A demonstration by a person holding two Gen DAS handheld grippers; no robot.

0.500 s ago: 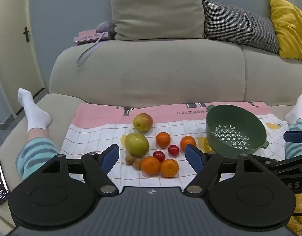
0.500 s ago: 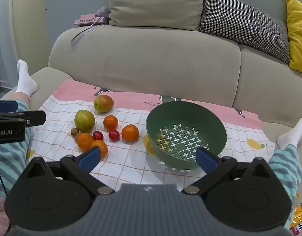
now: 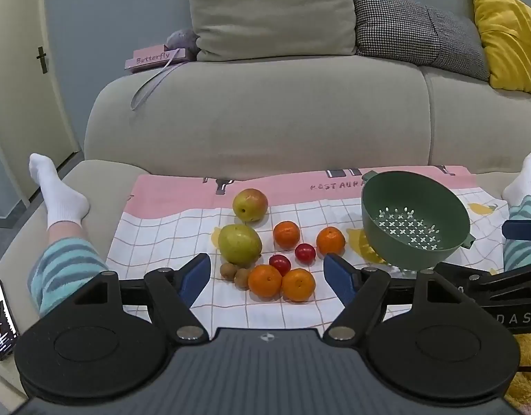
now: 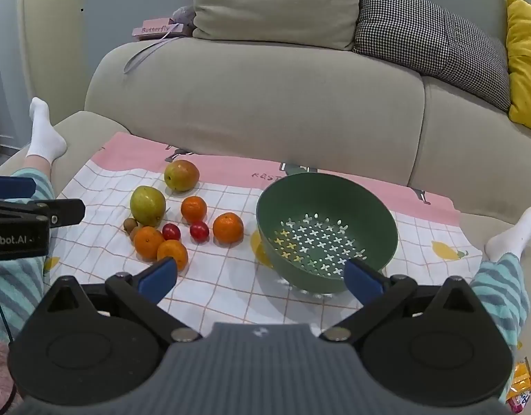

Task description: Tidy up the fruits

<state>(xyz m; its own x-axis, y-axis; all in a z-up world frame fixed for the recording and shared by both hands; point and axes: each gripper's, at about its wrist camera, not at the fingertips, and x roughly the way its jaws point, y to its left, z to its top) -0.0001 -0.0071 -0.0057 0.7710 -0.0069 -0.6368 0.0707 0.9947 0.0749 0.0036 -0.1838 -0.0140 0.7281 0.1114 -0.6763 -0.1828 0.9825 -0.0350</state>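
Observation:
Fruit lies in a cluster on a checked cloth (image 3: 154,242) on the sofa seat: a green pear (image 3: 239,243), a red-yellow apple (image 3: 250,204), several oranges (image 3: 264,280), two red plums (image 3: 305,252) and two small kiwis (image 3: 228,270). An empty green colander (image 3: 414,221) stands to their right; it also shows in the right wrist view (image 4: 326,231). My left gripper (image 3: 267,276) is open and empty, just short of the fruit. My right gripper (image 4: 260,278) is open and empty, near the colander's front rim.
The sofa backrest (image 3: 265,117) rises behind the cloth with cushions on top. The person's legs in striped trousers lie on both sides (image 3: 64,266) (image 4: 501,276). A phone (image 3: 0,318) lies at the far left. A snack packet (image 4: 521,385) lies at the lower right.

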